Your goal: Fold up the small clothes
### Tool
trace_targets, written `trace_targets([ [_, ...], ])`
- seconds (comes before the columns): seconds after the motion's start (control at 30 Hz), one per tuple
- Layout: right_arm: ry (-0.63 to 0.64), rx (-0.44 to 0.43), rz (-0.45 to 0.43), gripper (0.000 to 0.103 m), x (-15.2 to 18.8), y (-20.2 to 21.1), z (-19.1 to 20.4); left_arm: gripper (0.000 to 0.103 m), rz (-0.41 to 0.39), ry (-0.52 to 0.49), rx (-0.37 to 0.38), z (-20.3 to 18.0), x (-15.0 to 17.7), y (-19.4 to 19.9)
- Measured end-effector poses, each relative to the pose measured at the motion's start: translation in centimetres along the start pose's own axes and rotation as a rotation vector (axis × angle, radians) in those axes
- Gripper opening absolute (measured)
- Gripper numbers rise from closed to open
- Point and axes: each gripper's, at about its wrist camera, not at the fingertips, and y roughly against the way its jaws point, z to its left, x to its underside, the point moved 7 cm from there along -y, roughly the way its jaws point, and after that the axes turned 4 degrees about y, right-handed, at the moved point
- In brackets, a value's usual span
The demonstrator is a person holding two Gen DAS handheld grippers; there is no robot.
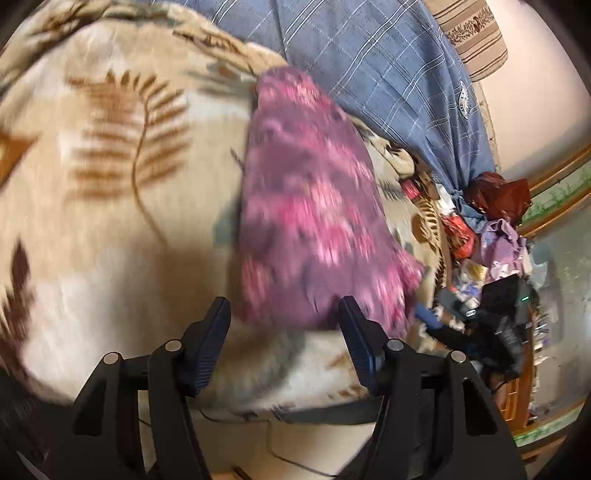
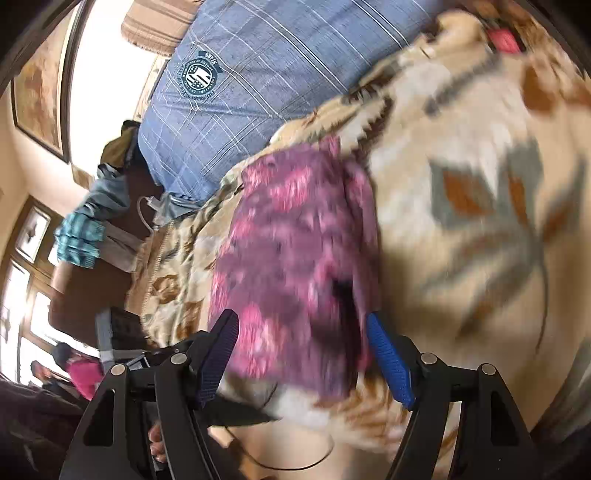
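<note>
A small pink and purple patterned garment (image 1: 314, 206) lies on a beige blanket (image 1: 110, 177) with brown fern leaves, and the blanket covers a bed. The picture is blurred, so the exact kind of garment cannot be told. In the left wrist view the left gripper (image 1: 284, 317) has its fingers (image 1: 210, 332) standing apart, and the near edge of the garment shows between them; the pads do not press on the cloth. In the right wrist view the right gripper (image 2: 303, 339) is also spread wide, with one blue finger at each side of the garment's near end (the cloth seems to lie free, not pinched). Behind the garment, a blue checked pillow (image 1: 388, 74) with a round emblem lies on the bed, close to the far edge of the garment. A striped brown cushion (image 1: 472, 33) stands behind the pillow. Beside the bed there is a heap of mixed clothes and bags (image 1: 495, 221).
</note>
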Motion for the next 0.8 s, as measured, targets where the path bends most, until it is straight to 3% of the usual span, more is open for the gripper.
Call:
trace_targets([
  [0.07,-0.033,-0.002,0.026,0.073,1.4,-0.8,-0.6,0.061,0.001,0.014,0.020,-0.1,0.4,0.0],
  [0.23,-0.063,0.005,0.093,0.026,1.2,-3.7,-1.0,0.064,0.031,0.097,-0.061,1.4,-1.1,-2.3],
  [0.27,-0.072,0.016,0.094,0.016,1.0,-3.7,-1.1,0.048,0.053,0.159,-0.028,1.7,-1.0,-2.5],
  [0.3,-0.090,-0.008,0.080,0.013,0.8,-3.2,-0.9,0.036,0.047,0.179,0.020,1.4,-0.8,-2.2],
  [0.37,-0.075,-0.047,0.039,0.012,0.5,-1.6,-0.1,0.028,0.023,0.131,0.022,0.6,-0.6,-1.2],
  [0.43,-0.069,-0.023,0.029,0.012,0.4,-1.2,-0.4,0.027,0.029,0.127,0.015,0.9,-0.4,-1.5],
  [0.57,-0.132,-0.003,0.096,0.011,1.6,-4.2,-3.0,0.028,0.048,0.216,0.084,3.2,-0.1,-2.5],
  [0.63,-0.109,-0.005,0.086,0.014,1.4,-3.8,-2.5,0.032,0.026,0.181,0.062,2.8,0.2,-2.0],
  [0.73,-0.071,0.038,0.090,0.029,1.2,-3.2,-1.8,0.036,0.009,0.123,0.004,1.6,0.5,-0.9],
  [0.8,-0.053,0.064,0.068,0.047,0.9,-1.9,-1.1,0.044,-0.035,0.071,-0.010,0.7,0.0,0.8],
])
